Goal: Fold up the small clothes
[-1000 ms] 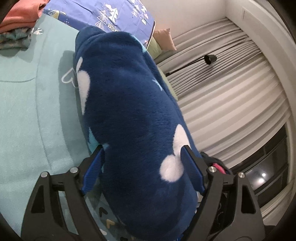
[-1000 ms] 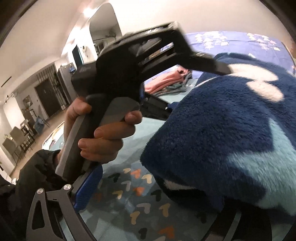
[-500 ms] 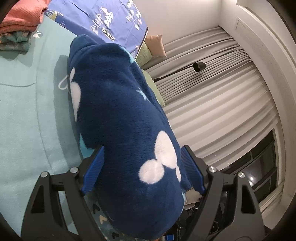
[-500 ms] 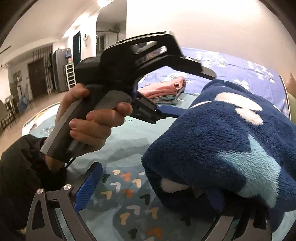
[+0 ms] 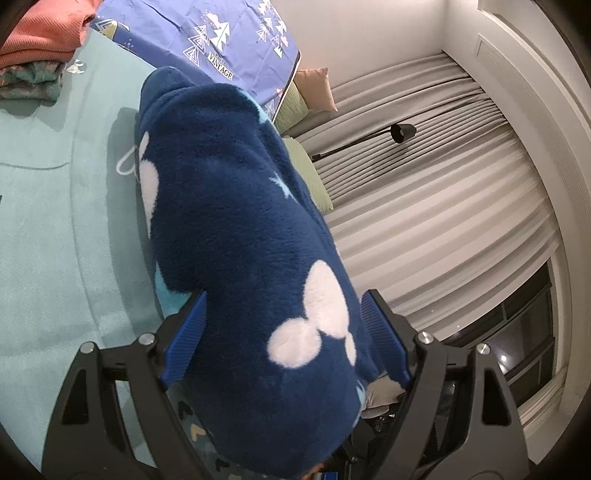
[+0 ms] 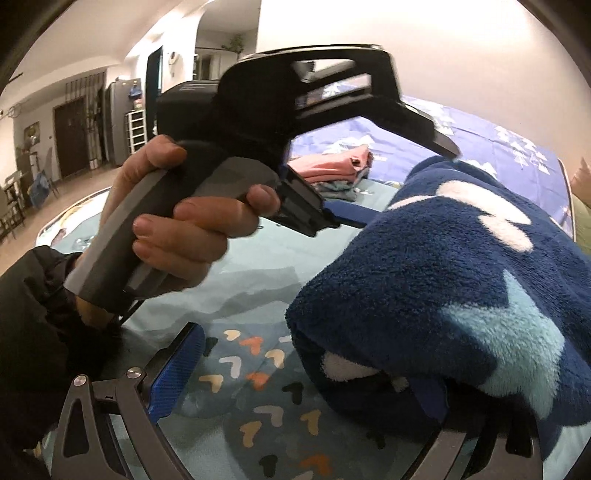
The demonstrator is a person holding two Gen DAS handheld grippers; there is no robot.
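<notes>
A thick navy fleece garment point(image 5: 236, 236), patterned with white blobs and a pale blue star, is bundled into a roll on the teal bedspread point(image 5: 44, 229). In the left wrist view the left gripper point(image 5: 284, 339) straddles the near end of that roll: its two blue pads point(image 5: 184, 336) stand wide, one on each side of the fleece, and both seem to press into the pile, so the jaws are spread yet clamped around the bulky bundle. The roll runs away from the camera toward a blue sheet point(image 5: 221, 33) printed with white trees, and a folded pink and green stack point(image 5: 33, 48) sits at the far left. Grey curtains point(image 5: 424, 206) and a black lamp point(image 5: 402, 132) fill the right side. In the right wrist view a hand point(image 6: 184, 229) in a dark sleeve grips the left tool's grey handle at the far left, above a patch of bedding with small heart shapes point(image 6: 258, 373). The right gripper point(image 6: 306, 384) shows one blue pad point(image 6: 177, 373) standing free at the near left, while its other finger is buried under the garment's near edge (only a sliver of blue shows there), so whether it is gripping cannot be told.
</notes>
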